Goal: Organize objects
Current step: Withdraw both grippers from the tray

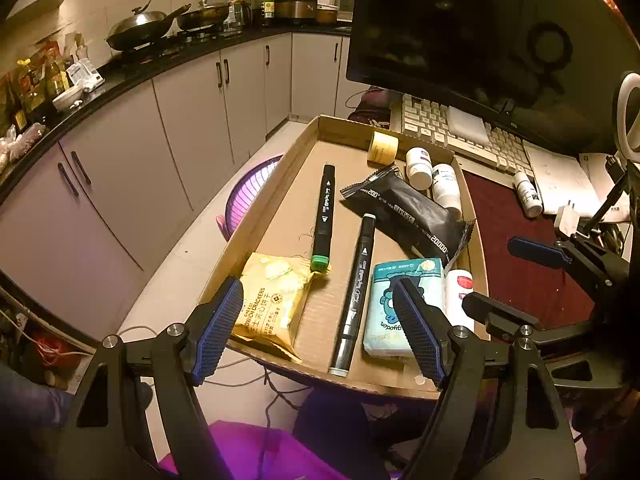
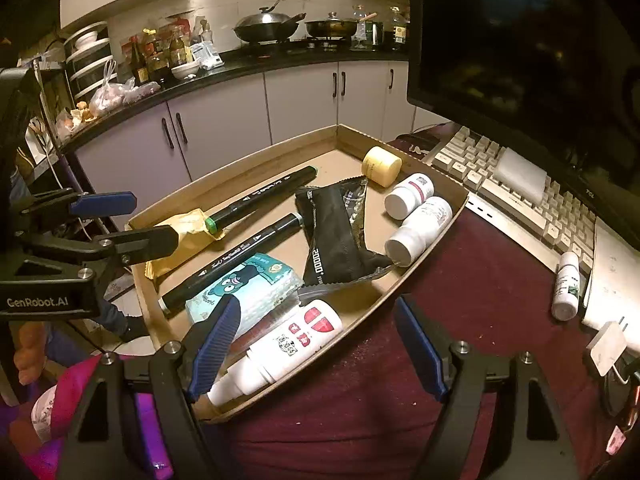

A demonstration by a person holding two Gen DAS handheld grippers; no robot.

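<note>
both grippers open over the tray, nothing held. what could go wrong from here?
1. The cardboard tray overhangs the table edge above the floor; pressing down near the cracker packet might tip it.
2. The green-capped marker rests on that packet, so lifting the packet would likely roll it.
3. The tissue pack, grey-capped marker and spray bottle crowd together; the right gripper fingers could snag a neighbour.

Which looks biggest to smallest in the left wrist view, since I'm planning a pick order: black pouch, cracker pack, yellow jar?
1. black pouch
2. cracker pack, close behind; it lies nearer the camera, so this order is unsure
3. yellow jar, smallest, though farthest away
</note>
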